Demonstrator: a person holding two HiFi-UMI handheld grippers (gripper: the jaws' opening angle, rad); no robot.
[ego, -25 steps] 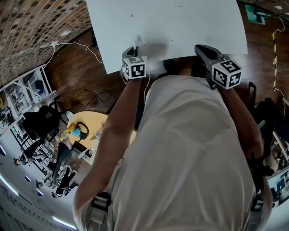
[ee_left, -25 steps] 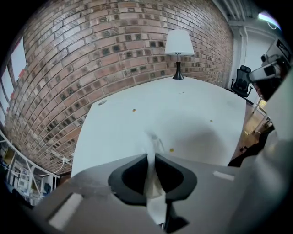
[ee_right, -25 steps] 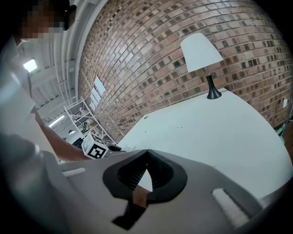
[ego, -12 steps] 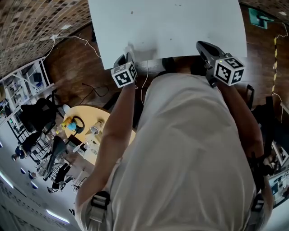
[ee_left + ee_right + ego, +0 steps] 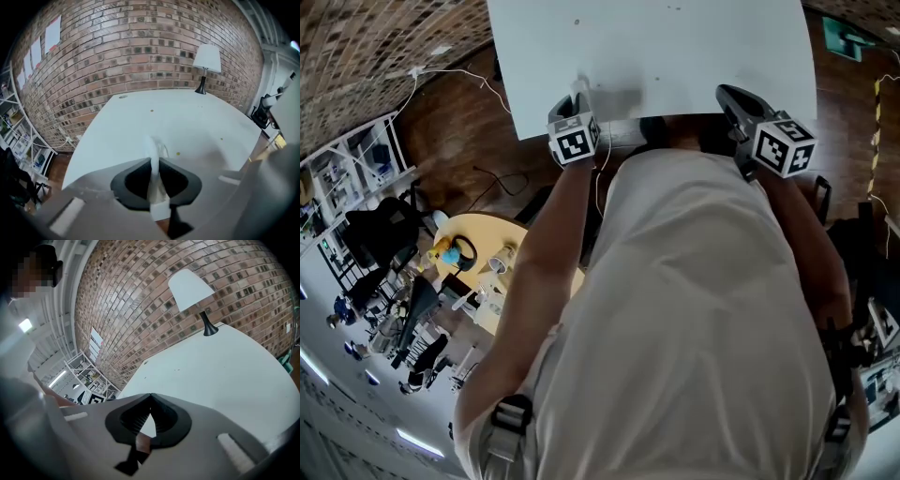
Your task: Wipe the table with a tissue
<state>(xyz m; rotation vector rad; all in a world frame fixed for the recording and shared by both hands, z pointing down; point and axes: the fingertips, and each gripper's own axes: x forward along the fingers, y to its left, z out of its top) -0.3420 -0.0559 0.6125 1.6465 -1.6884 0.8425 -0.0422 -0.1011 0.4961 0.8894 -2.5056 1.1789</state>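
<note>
Tissue pinched in the left gripper (image 5: 578, 99), back from a short swing toward the desk's (image 5: 675, 47) left corner

From where I stand, half a second ago that gripper had slid out left along the near edge, and now it is back close to where it was a second ago; I'd call that one to-and-fro wiping stroke, with most of the top not yet covered; its jaws are pressed onto the tissue (image 5: 153, 149), a thin, soft, crumpled white strip poking forward just above the near-left part of the desk; the right gripper (image 5: 150, 396) has barely moved, jaws together on nothing, at the near right edge; the desk is smooth, matte, pale, dotted with a few tiny specks (image 5: 177, 153); a lamp (image 5: 206, 65) with a white cone shade on a thin dark stem stands at its far side before a rough brick wall (image 5: 140, 42).
</note>
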